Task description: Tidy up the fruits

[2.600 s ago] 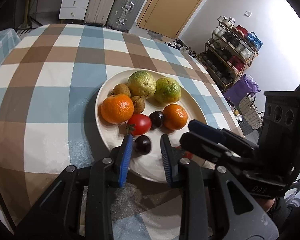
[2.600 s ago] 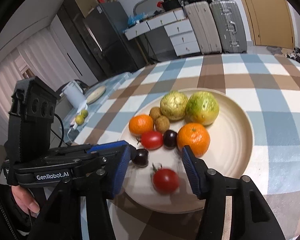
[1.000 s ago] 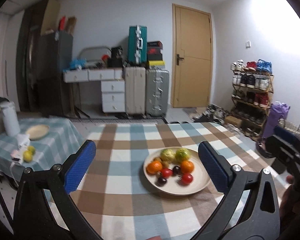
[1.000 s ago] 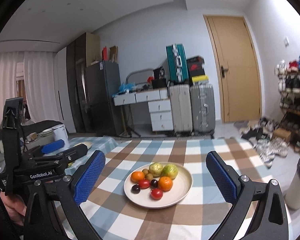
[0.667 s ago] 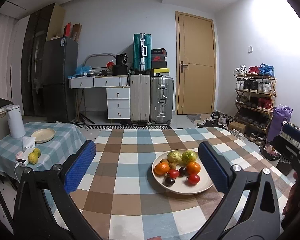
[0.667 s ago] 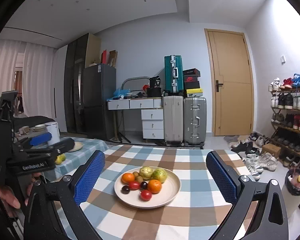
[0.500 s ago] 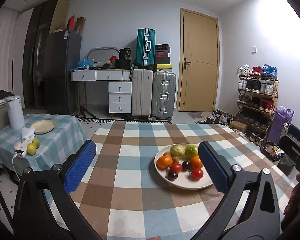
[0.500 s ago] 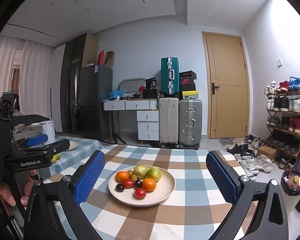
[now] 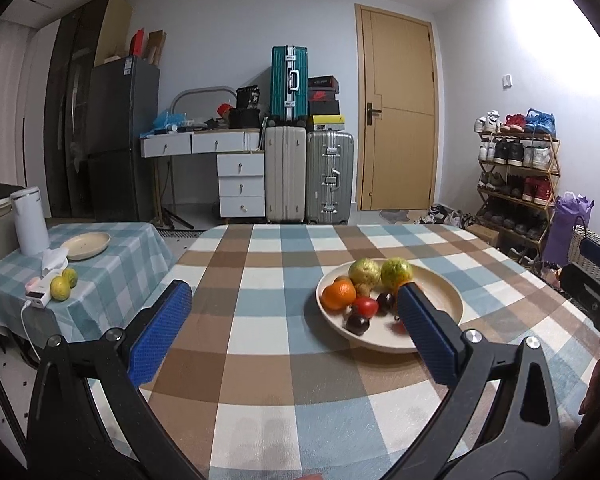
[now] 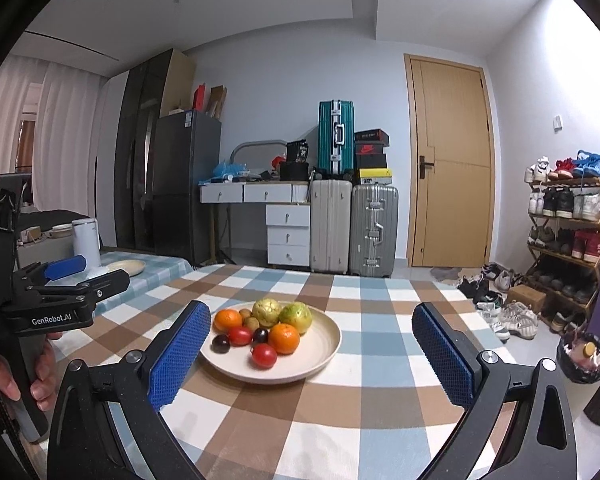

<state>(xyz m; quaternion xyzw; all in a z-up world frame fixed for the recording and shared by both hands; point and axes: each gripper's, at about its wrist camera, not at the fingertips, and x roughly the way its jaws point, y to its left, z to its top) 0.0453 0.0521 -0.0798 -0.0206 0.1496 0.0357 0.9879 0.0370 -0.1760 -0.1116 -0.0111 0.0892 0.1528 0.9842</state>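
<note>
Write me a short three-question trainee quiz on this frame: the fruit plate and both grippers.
1. True or false: the left gripper holds a fruit.
2. How many oranges lie on the plate? A) one B) two C) four
3. Fill in: the right gripper is ____, back from the plate.

Key: 1 false, it is open and empty. 2 B, one orange at the left, another orange nearer the middle. 3 open.

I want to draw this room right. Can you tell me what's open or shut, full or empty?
left gripper: open, holding nothing
right gripper: open, holding nothing
big plate: holds fruit
small plate: looks empty
door: shut
desk drawers: shut
suitcases: shut, upright
</note>
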